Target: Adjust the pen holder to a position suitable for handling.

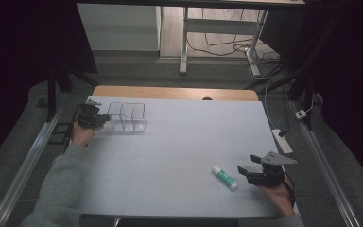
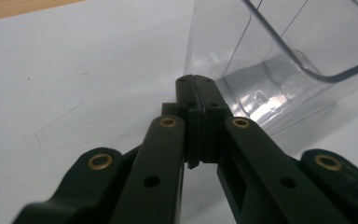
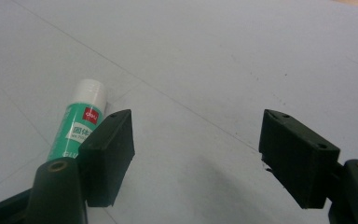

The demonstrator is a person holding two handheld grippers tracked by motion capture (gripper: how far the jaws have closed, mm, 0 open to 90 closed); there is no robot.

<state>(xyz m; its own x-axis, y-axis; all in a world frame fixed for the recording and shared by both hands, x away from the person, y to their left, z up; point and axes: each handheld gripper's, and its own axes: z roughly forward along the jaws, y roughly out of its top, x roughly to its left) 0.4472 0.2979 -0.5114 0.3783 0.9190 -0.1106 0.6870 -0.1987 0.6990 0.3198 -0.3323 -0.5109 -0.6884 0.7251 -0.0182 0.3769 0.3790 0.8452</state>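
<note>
A dim room, cables on the floor beyond, and a pale grey table top (image 1: pixel 179 142) with a wooden edge at its far side. Over on the left, the left gripper (image 1: pixel 105 118) sits low at the near left corner of a clear plastic organizer (image 1: pixel 127 117), which stands at the far left of the table. In the left gripper view its jaws are pressed tight together with nothing between them, tips just beside the clear wall (image 2: pixel 279 60). Moving right: a green-and-white glue stick (image 1: pixel 224 177) lies flat near the front right. Just beside it, the right gripper (image 1: pixel 248 164), jaws spread wide; the right gripper view shows the stick (image 3: pixel 79 123) lying outside one jaw.
</note>
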